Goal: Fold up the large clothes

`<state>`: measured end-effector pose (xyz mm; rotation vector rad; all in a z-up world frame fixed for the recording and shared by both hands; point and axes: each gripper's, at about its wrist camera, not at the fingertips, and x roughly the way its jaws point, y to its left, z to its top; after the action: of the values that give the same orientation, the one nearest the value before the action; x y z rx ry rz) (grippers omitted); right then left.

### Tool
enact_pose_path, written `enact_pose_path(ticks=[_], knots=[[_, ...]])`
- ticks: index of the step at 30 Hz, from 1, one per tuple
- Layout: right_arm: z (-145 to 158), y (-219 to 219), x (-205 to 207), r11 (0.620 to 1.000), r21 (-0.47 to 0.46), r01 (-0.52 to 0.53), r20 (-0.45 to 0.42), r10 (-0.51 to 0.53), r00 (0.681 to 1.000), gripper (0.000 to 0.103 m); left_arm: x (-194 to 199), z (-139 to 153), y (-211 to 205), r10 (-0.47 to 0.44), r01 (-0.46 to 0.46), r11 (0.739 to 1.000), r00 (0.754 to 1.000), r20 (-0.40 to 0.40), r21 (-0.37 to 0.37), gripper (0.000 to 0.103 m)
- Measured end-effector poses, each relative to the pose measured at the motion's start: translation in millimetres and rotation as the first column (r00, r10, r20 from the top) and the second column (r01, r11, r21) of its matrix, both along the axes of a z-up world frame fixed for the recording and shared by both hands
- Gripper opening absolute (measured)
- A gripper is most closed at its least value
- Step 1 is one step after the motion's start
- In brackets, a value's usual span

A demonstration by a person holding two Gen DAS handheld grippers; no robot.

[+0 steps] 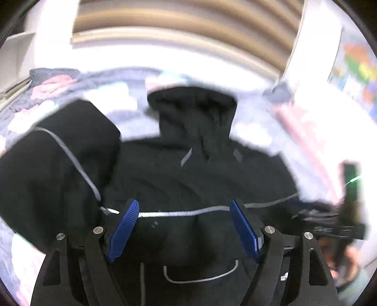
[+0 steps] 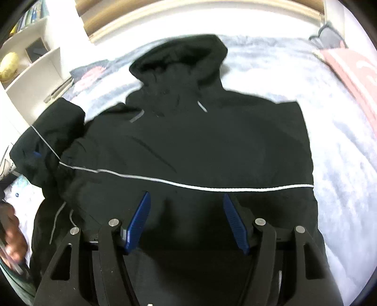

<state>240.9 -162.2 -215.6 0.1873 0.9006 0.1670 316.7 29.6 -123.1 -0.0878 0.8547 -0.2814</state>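
Left wrist view:
- Jacket: a black hooded jacket [image 1: 188,169] lies spread on the bed, hood [image 1: 193,113] toward the headboard.
- Left sleeve: folded in and bunched over the body at the frame's left [image 1: 59,153]; a reflective grey stripe [image 1: 179,213] runs across the chest and up this sleeve.
- Left gripper: [image 1: 183,219] the blue pads [image 1: 123,230] are spread wide, hovering above the chest with the stripe passing between them (contact with the cloth cannot be told); nothing is pinched.
- Right gripper: blurred at the right edge [image 1: 329,223]; whether it is spread or closed cannot be told here.
- Bedding: a pale patterned cover [image 1: 259,131], much washed out by glare.

Right wrist view:
- Jacket: [image 2: 200,141] lies flat, front up, hood [image 2: 181,58] at the far end near the wooden headboard [image 2: 165,16].
- Stripe: [image 2: 212,187] crosses the chest just beyond the fingertips.
- Right gripper: [image 2: 186,221] blue pads [image 2: 235,226] spread apart over the lower front, holding nothing.
- Sleeve: gathered at the left [image 2: 54,131].
- Surroundings: white shelving [image 2: 35,61] at the left; a pink cloth [image 2: 353,75] on the bed's right side; a hand [image 2: 11,235] at the lower left edge.
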Motion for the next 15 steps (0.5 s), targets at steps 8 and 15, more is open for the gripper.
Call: enact_pose_path(ticks=[8, 15], knots=[[-62.2, 5.7, -0.2, 0.996, -0.078, 0.034, 0.065, -0.028, 0.997, 0.075, 28.3, -94.5, -22.2, 0.08, -0.068, 0.995, 0.984, -0.16, 0.078, 0.081], [-66.8, 12.1, 1.7, 0.992, -0.117, 0.045, 0.101, -0.033, 0.994, 0.079, -0.5, -64.2, -8.1, 0.024, -0.028, 0.999, 0.995, -0.093, -0.039, 0.081]])
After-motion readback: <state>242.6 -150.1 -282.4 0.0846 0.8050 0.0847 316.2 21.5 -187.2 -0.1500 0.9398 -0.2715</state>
